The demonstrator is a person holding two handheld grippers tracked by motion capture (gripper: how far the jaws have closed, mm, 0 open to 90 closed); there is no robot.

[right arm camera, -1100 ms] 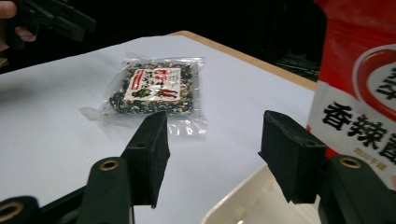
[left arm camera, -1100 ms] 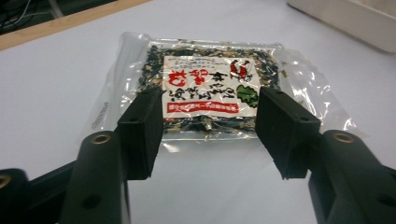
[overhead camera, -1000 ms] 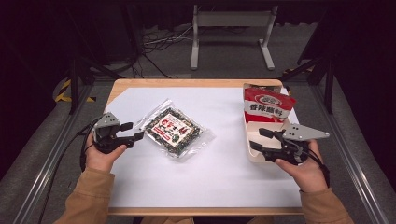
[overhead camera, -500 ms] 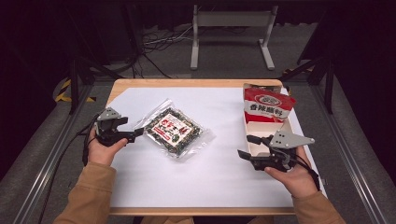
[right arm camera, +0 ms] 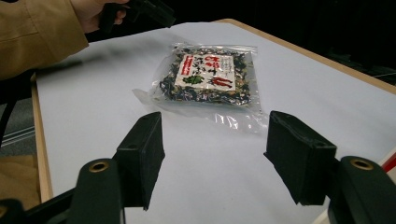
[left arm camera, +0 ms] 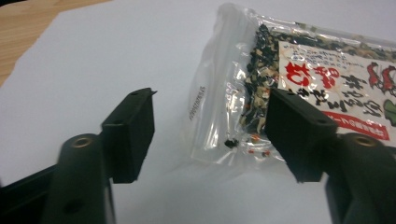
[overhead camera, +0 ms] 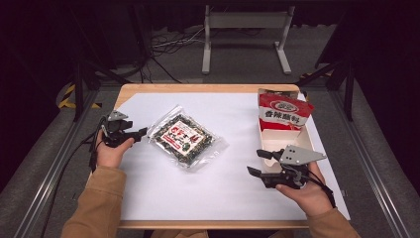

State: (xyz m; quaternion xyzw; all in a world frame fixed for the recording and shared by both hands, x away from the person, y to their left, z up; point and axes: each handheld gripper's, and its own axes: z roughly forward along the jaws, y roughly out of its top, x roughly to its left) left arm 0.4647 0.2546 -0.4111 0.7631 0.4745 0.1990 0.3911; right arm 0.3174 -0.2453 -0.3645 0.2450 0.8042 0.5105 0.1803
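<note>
left hand-held gripper [overhead camera: 140, 133]: jaws wide, empty, the clear packet [overhead camera: 184, 140] (dark dried contents, red label) lying flat on the desk [overhead camera: 208, 89] just ahead of its tips. right hand-held gripper [overhead camera: 260, 162]: jaws wide, empty, packet well ahead, red snack bag [overhead camera: 283, 113] beside it.

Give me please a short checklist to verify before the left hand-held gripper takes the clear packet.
1. Left hand-held gripper open: ok, jaws apart.
2. Clear packet lying flat on the white sheet: ok.
3. Packet edge between the jaws: not ok; it lies just ahead of them.
4. Right hand-held gripper away from the packet: ok, open, beside the cardboard box.
5. Red bag standing in that box: ok.
6. Packet sealed: cannot tell.
</note>
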